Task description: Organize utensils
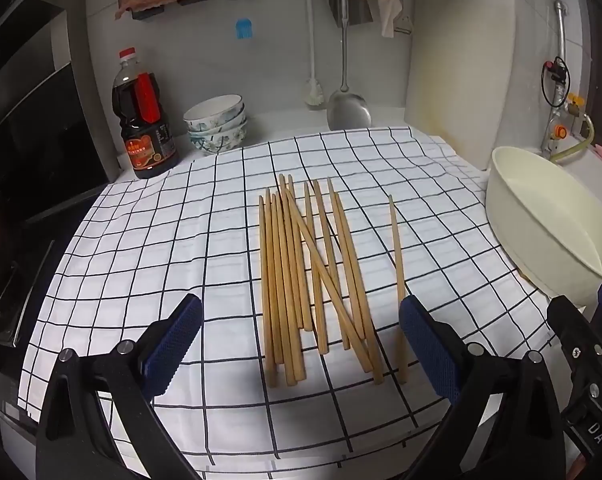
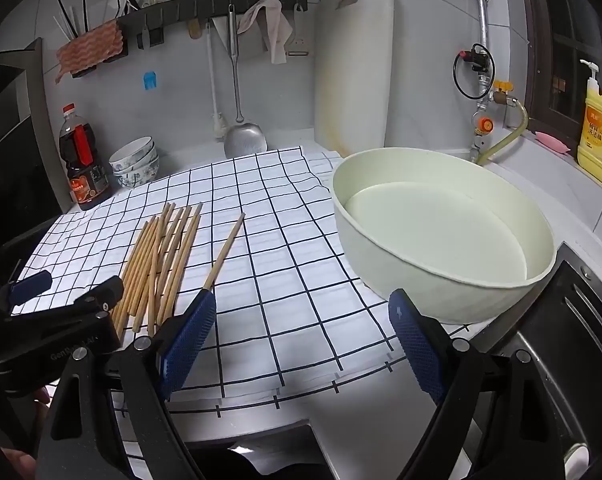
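Several wooden chopsticks (image 1: 301, 276) lie in a loose bundle on a white checked cloth (image 1: 141, 248), with one single chopstick (image 1: 397, 264) lying apart to the right. My left gripper (image 1: 301, 344) is open and empty, its blue pads either side of the bundle's near ends, just above the cloth. In the right wrist view the bundle (image 2: 161, 264) is at the left and the single chopstick (image 2: 226, 249) runs to my left pad. My right gripper (image 2: 301, 340) is open and empty over bare cloth (image 2: 301, 280), beside a cream basin (image 2: 401, 280).
A soy sauce bottle (image 1: 143, 120) and stacked bowls (image 1: 217, 124) stand at the back left. A metal spatula (image 1: 347, 108), brush and cutting board (image 1: 461, 72) lean on the wall. The basin (image 1: 541, 220) sits right; a sink (image 2: 561, 360) and yellow detergent bottle (image 2: 601, 136) lie beyond.
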